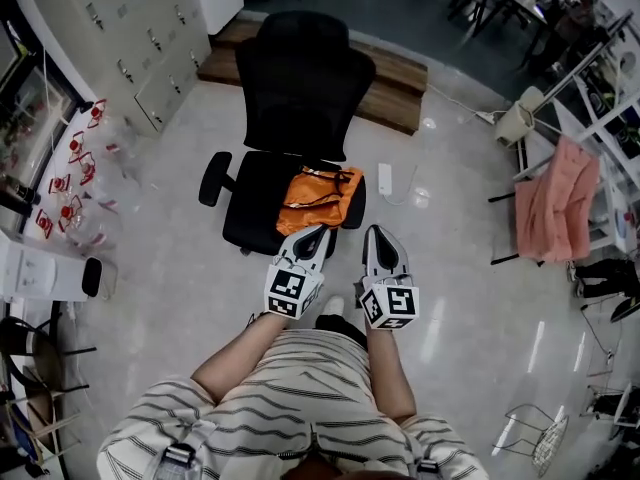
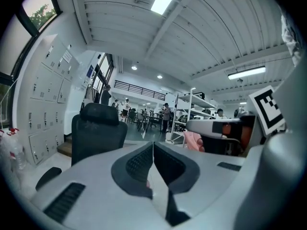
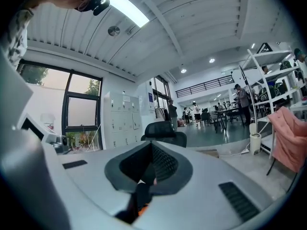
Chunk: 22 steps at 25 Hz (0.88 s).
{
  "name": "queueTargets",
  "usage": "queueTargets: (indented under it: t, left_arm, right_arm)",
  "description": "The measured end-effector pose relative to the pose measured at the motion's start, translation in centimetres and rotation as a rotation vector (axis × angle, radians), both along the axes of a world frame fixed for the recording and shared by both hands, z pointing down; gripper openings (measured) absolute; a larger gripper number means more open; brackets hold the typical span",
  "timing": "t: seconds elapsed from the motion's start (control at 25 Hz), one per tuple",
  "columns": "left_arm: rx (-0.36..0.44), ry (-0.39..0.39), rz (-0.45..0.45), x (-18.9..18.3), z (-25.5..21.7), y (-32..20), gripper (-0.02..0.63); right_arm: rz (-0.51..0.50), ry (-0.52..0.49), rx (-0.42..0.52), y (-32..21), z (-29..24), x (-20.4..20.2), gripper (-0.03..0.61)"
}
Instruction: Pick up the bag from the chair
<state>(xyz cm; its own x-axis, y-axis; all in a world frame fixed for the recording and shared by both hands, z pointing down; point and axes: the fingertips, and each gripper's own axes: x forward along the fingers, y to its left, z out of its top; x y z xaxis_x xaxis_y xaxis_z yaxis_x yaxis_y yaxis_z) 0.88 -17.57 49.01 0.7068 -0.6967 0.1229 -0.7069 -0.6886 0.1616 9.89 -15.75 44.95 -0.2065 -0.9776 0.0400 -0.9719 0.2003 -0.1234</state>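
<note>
An orange bag (image 1: 318, 198) lies on the right side of the seat of a black office chair (image 1: 300, 78). My left gripper (image 1: 320, 231) is shut with nothing in it, its tip at the bag's near edge. The right gripper (image 1: 378, 232) is also shut and empty, just right of the seat's front corner. In the left gripper view the jaws (image 2: 153, 150) meet with the chair (image 2: 98, 128) behind them. In the right gripper view the shut jaws (image 3: 152, 150) point at the chair (image 3: 165, 132), and a bit of orange bag (image 3: 142, 208) shows below them.
Grey lockers (image 1: 120, 38) line the left wall. A wooden platform (image 1: 395, 93) sits behind the chair. A white power strip (image 1: 386, 178) lies on the floor to its right. A pink cloth (image 1: 555, 213) hangs on a rack at right. Clear bottles (image 1: 70, 188) stand at left.
</note>
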Motion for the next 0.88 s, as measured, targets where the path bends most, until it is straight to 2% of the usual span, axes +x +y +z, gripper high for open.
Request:
queueTargets:
  t: [0.12, 0.44, 0.64, 0.88]
  left_arm:
    - [0.012, -0.021, -0.022, 1.1, -0.1, -0.5, 0.025]
    - [-0.036, -0.059, -0.051, 3.8, 1.9, -2.1, 0.025]
    - [-0.073, -0.086, -0.04, 5.3, 3.6, -2.3, 0.025]
    - [-0.11, -0.153, -0.044, 5.7, 6.5, -2.7, 0.025]
  right_arm:
    - [-0.008, -0.007, 0.01, -0.9, -0.4, 1.6, 0.017]
    - [-0.07, -0.028, -0.061, -2.2, 2.2, 2.7, 0.017]
    - [-0.075, -0.042, -0.084, -2.4, 3.4, 3.7, 0.017]
    - [-0.068, -0.059, -0.116, -2.6, 5.0, 4.8, 0.018]
